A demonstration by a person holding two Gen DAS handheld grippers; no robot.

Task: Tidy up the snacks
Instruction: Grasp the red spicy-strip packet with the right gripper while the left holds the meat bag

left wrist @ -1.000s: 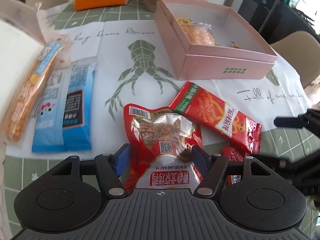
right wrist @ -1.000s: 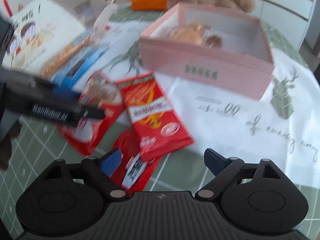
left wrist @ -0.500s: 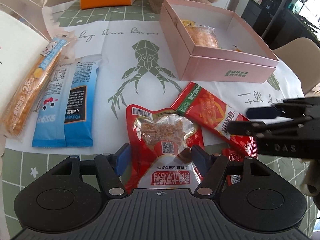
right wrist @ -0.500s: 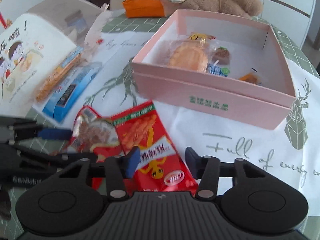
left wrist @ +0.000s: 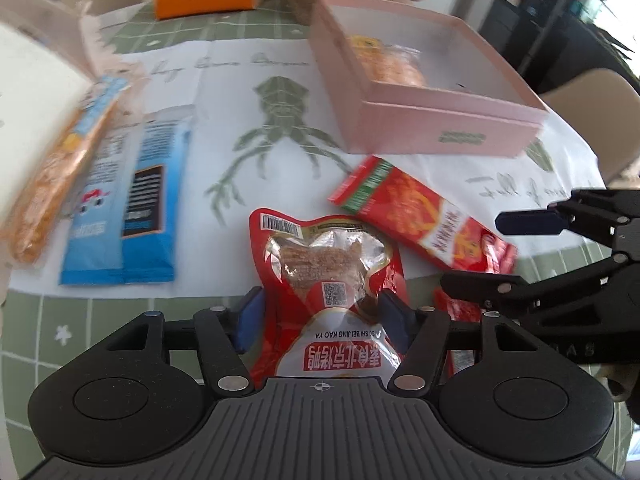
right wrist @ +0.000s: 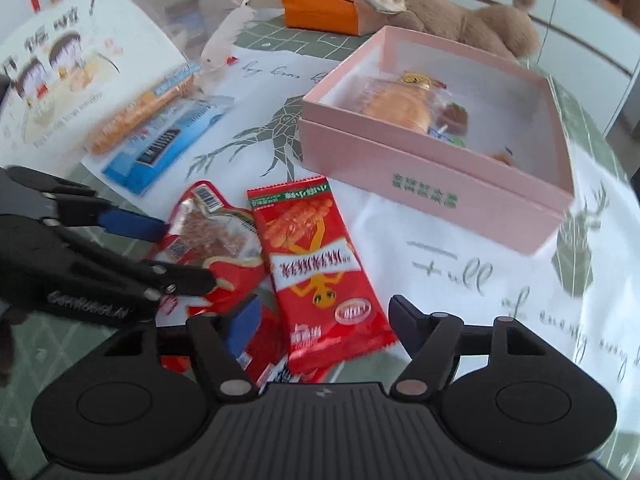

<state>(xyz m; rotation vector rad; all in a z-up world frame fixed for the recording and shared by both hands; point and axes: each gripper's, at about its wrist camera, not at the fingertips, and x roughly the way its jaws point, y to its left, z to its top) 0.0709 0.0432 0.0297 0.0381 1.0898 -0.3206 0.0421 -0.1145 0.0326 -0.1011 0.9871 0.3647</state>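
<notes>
A red duck-meat pouch with a clear window lies on the table between the open fingers of my left gripper. A red snack packet lies beside it, between the open fingers of my right gripper; it also shows in the left wrist view. Another red packet lies partly under both. The pink box stands behind with a wrapped bun and small sweets inside. Neither gripper holds anything.
Blue packets and an orange biscuit pack lie at the left by a white illustrated bag. An orange tissue pouch and a plush bear sit at the back. Chairs stand around the table.
My right gripper has opened wider and come down around the red snack packet's lower end. My left gripper has stayed around the duck pouch.
</notes>
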